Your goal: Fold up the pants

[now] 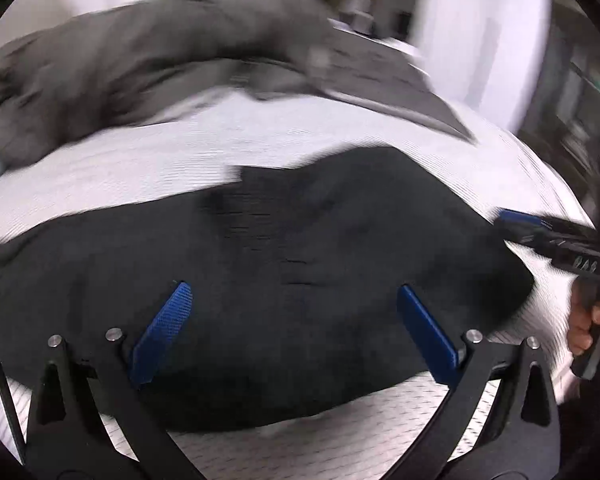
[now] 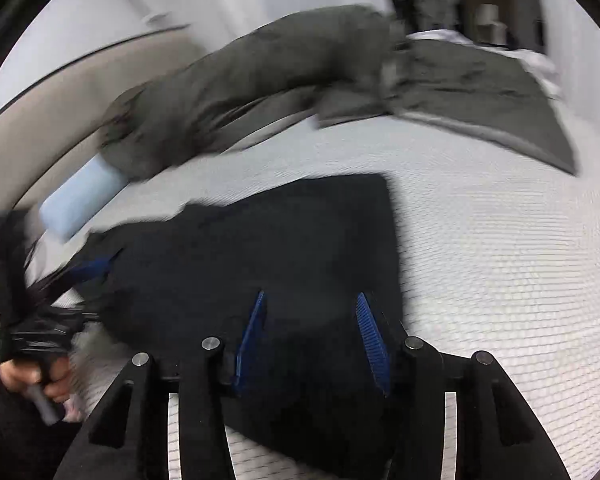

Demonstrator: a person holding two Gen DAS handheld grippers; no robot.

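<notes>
1. On the white textured mattress, the dark navy, soft-fabric pants lie folded into a flat, roughly rectangular bundle, near the front edge.
2. The left claw hovers over the bundle with its blue-padded fingers spread wide apart, holding nothing.
3. The right claw is above the bundle's right part, its blue fingers parted with a moderate gap and nothing between them.
4. Behind the pants, a rumpled grey blanket stretches across the bed, partly covering a pale blue pillow.
5. Both views are motion-blurred.
</notes>
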